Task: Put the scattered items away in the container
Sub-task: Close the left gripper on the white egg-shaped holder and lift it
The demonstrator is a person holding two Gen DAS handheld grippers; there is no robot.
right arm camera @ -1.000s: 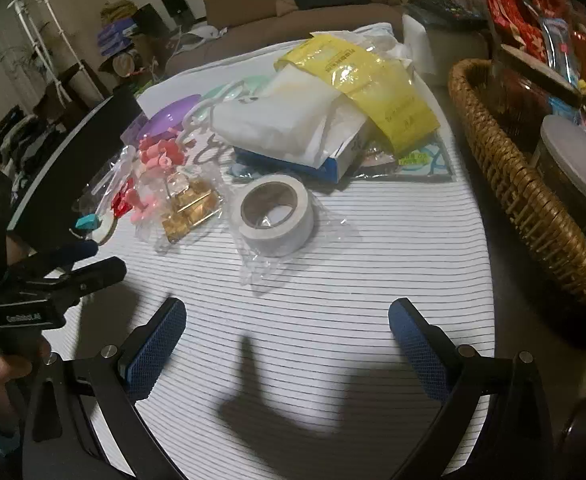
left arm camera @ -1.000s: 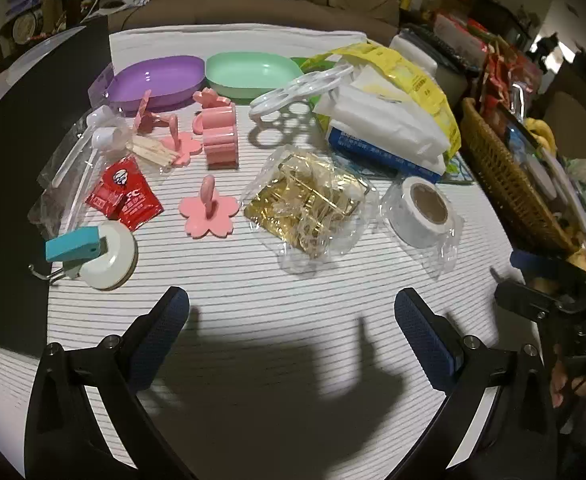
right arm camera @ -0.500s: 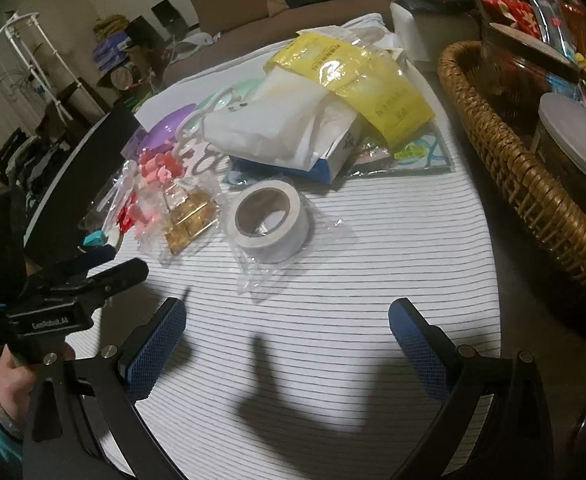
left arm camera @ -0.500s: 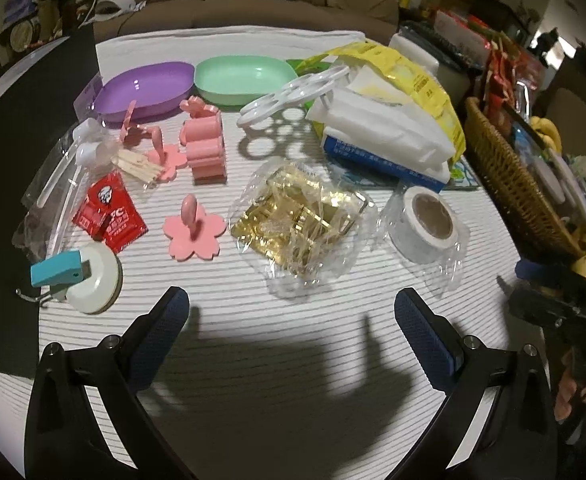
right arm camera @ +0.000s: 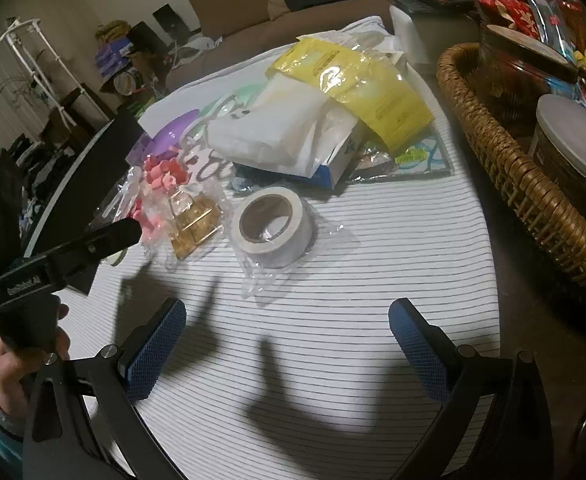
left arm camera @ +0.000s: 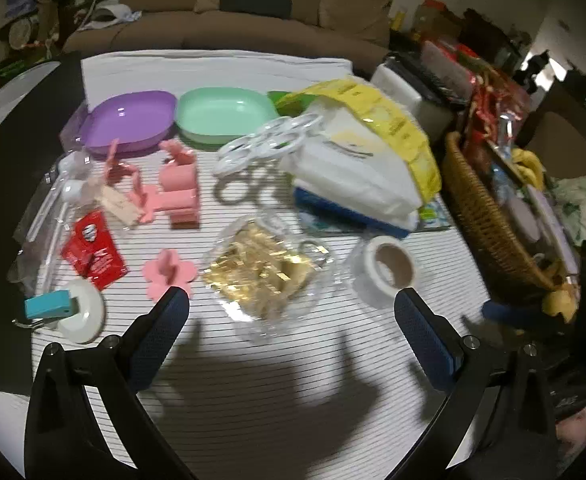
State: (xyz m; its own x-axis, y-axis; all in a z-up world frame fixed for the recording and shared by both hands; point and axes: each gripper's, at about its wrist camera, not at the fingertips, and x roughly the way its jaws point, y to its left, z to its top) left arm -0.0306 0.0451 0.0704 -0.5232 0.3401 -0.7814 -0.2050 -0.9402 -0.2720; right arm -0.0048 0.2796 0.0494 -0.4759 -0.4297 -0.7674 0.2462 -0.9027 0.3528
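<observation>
While both grippers, left [left arm camera: 291, 316] and right [right arm camera: 287, 330], hover with fingers spread, the tape roll [right arm camera: 271, 226] lies mid-table in its wrapper (red sachets' [left arm camera: 93, 254] print blurred), wicker basket [right arm camera: 513, 168] at the right edge.

Brown sofa [left arm camera: 253, 28] behind striped table [left arm camera: 293, 400]

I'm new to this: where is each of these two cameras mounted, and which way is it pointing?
Left wrist: sits on the left gripper, looking forward over the striped table at the bag of gold clips; its own open blue-padded fingers show, and the right gripper at the right edge.
Right wrist: sits on the right gripper, facing the tape roll; its open fingers, the left gripper and the holding hand show.
Shared: tape roll, gold clips, wicker basket.
</observation>
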